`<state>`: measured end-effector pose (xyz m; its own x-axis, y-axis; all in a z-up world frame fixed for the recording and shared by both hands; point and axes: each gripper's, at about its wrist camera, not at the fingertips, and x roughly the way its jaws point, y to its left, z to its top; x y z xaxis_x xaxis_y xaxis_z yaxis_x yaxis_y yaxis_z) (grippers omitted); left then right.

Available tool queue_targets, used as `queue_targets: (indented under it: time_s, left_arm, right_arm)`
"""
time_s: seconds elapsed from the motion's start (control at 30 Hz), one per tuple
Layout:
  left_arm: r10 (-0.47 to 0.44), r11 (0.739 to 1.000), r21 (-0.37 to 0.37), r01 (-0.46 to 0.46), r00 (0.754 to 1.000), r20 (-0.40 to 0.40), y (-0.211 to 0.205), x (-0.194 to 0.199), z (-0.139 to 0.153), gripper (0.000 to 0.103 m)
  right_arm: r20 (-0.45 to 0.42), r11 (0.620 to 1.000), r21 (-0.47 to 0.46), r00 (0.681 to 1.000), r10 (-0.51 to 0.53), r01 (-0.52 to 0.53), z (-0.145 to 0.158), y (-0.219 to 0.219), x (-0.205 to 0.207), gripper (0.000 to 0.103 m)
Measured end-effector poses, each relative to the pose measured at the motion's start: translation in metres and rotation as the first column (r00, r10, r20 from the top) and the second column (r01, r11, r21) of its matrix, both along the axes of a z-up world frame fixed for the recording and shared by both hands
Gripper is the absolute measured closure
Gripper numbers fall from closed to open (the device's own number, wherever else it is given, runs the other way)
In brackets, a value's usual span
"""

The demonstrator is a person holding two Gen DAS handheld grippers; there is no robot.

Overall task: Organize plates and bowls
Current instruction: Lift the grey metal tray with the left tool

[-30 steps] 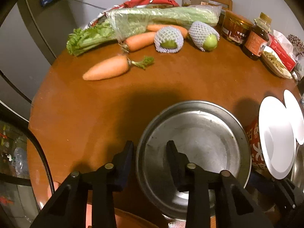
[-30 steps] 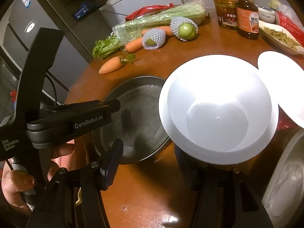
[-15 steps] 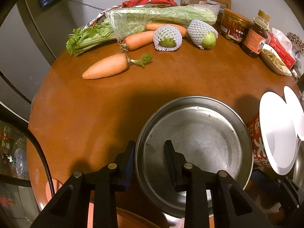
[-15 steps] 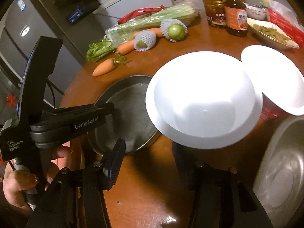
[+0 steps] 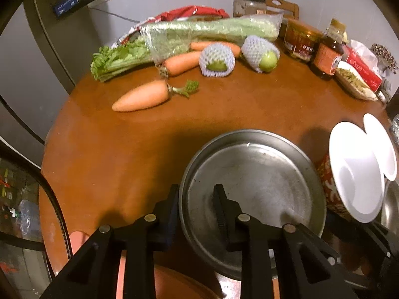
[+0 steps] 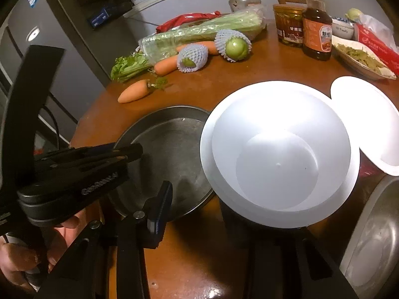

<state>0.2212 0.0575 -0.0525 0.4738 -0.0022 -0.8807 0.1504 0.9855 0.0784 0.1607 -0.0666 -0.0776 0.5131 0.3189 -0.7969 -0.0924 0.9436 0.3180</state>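
Both views are dim and warm-toned, with strong fisheye bending and black corners. Light falls from above: the white bowl point(image 6: 279, 154) glares until its inside is nearly blown out, while the metal pan point(image 5: 251, 189) just left of it shows only dull grey sheen. A broad soft shadow lies on the table point(image 5: 119, 149) left of and beyond the pan. The carrot point(image 5: 142, 96) beyond the pan looks slightly smeared, and lettering on the black tool left of the bowl is blurred

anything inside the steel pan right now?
The steel pan holds no dishes; only the left gripper's inner finger reaches over its rim. In the right wrist view the white bowl hides the pan's right edge.
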Motion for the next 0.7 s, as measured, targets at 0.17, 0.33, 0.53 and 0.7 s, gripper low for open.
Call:
queue_targets:
  time_s: [0.17,0.33,0.53,0.7]
  left_arm:
    - [0.014,1.0,-0.019,-0.014,1.0,0.025,0.007,-0.005,0.013,0.075]
    - [0.033,0.999,-0.032,-0.031,0.998,0.054,0.015,-0.015,0.026,0.075]
    - [0.057,0.998,-0.041,-0.053,0.995,0.085,0.026,-0.027,0.041,0.075]
    - [0.064,0.997,-0.05,-0.059,0.991,0.115,0.031,-0.042,0.055,0.075]
  right_arm:
    - [0.033,1.0,0.009,0.999,0.008,-0.009,0.011,0.002,-0.004,0.063]
    - [0.07,0.999,0.009,0.997,0.031,-0.031,0.024,0.009,-0.013,0.063]
    - [0.12,0.998,0.006,0.991,0.059,-0.06,0.042,0.018,-0.024,0.063]
    - [0.139,0.997,0.009,0.988,0.071,-0.073,0.05,0.022,-0.032,0.063]
